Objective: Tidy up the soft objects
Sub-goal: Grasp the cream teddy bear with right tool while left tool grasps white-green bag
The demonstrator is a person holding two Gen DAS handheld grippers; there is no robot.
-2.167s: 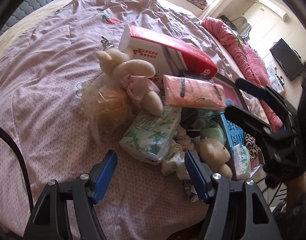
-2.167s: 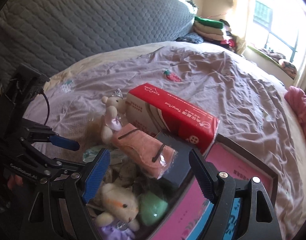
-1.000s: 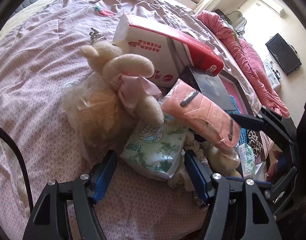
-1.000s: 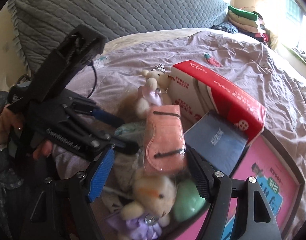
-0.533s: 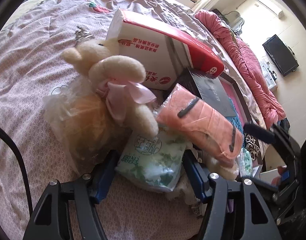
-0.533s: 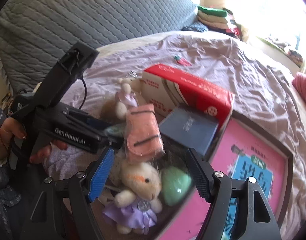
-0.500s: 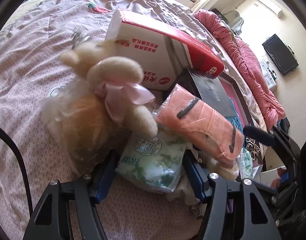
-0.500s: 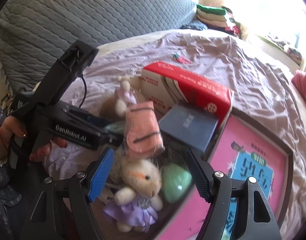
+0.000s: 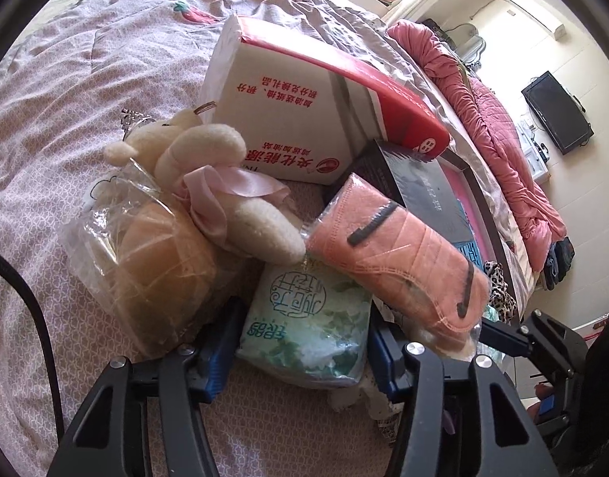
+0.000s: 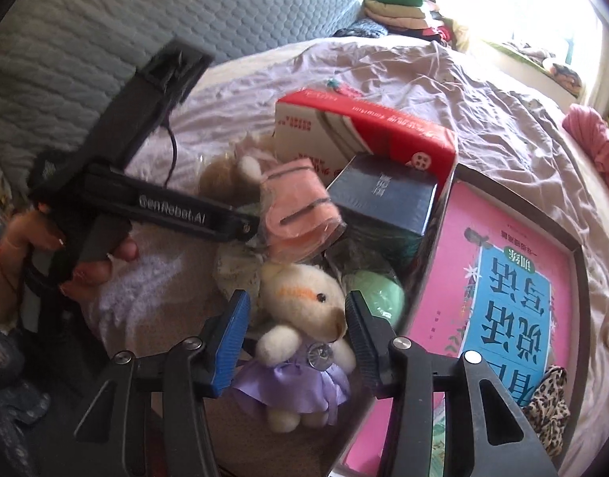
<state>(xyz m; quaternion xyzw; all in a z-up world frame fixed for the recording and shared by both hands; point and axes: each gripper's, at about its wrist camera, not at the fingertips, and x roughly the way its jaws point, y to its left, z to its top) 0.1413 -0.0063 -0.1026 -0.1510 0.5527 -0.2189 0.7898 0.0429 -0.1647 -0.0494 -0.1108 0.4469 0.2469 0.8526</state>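
Note:
My left gripper (image 9: 302,342) is open, its blue pads on both sides of a green-and-white tissue pack (image 9: 304,326) on the bed. A bagged pink towel (image 9: 396,254) leans over the pack's right side. A cream plush rabbit with a pink bow (image 9: 221,187) lies on a clear bag of tan stuff (image 9: 153,262). My right gripper (image 10: 294,338) is open around a cream plush bunny in a purple dress (image 10: 304,318). A green soft ball (image 10: 378,294) sits beside the bunny. The pink towel (image 10: 300,214) also shows in the right wrist view.
A red-and-white carton (image 9: 304,99) and a dark box (image 9: 419,183) lie behind the pile. A pink-and-blue book (image 10: 503,278) lies in a dark frame at the right. A leopard-print cloth (image 10: 547,401) lies on it. The left gripper's body (image 10: 145,206) crosses the right wrist view.
My left gripper has moved forward, so its pads now flank the tissue pack. My right gripper has moved down and in, so its pads now flank the purple-dress bunny.

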